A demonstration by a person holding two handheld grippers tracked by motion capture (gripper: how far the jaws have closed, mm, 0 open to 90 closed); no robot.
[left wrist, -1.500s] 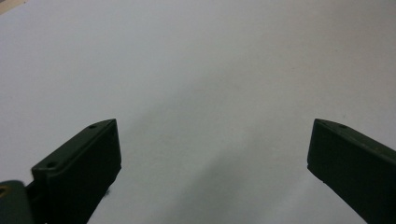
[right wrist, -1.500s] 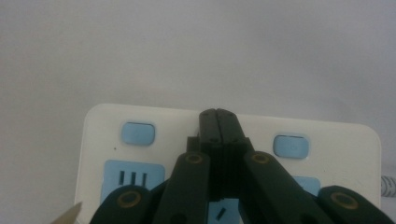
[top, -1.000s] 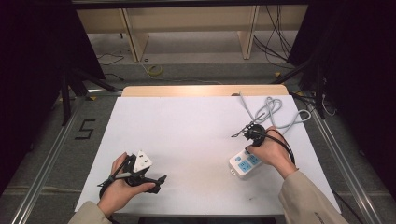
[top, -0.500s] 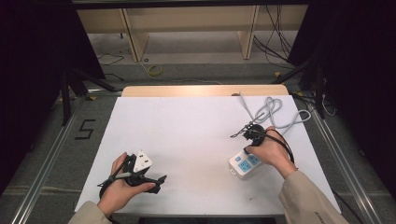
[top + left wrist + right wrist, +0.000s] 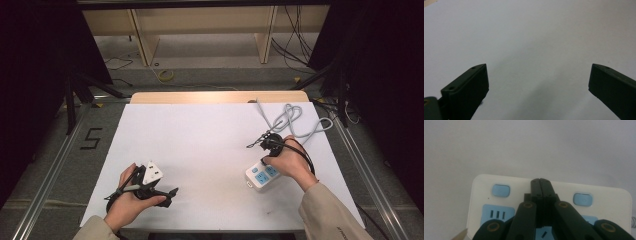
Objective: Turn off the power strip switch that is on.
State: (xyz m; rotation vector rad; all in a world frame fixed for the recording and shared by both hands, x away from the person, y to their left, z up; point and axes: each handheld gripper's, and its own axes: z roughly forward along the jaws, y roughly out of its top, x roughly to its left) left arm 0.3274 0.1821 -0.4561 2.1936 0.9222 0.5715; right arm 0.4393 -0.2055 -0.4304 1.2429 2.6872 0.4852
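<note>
Right gripper (image 5: 541, 181): jaws pressed together, nothing between them, tips over the power strip (image 5: 609, 200) between its two blue buttons | left gripper (image 5: 537, 82): jaws wide apart, nothing held, near the table's (image 5: 200, 135) front-left corner | strip: by right edge, front half, grey cable (image 5: 295, 120) coiled behind it

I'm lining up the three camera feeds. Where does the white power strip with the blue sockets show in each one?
High view: the power strip lies lower right on the white table, under the right gripper.
Left gripper view: it isn't in this picture; open jaws over bare table.
Right gripper view: it spans the lower half, shut jaws meeting above its middle.
Shared landmark: the white table surface.
</note>
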